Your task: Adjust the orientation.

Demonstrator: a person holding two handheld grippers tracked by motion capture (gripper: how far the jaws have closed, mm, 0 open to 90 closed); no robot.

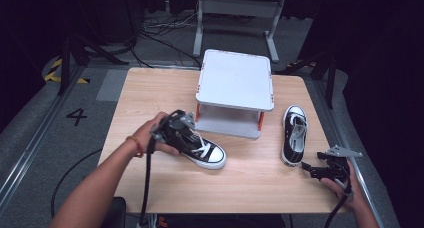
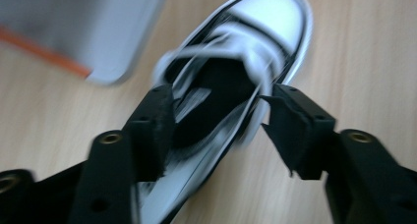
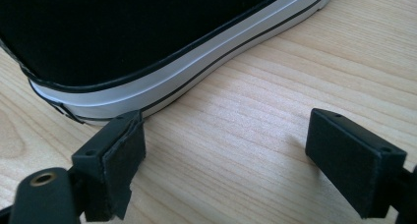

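Left gripper view: shoe (image 2: pixel 231 86) between jaws

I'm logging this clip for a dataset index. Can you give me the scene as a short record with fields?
surface: light wooden table
stand: grey two-tier metal shelf with orange posts, at the table's back middle
shoe 1: black canvas sneaker with white toe cap and laces, front left of the shelf
shoe 2: matching black sneaker, right of the shelf
left gripper: open, jaws straddling shoe 1
right gripper: open, beside shoe 2's heel, holding nothing
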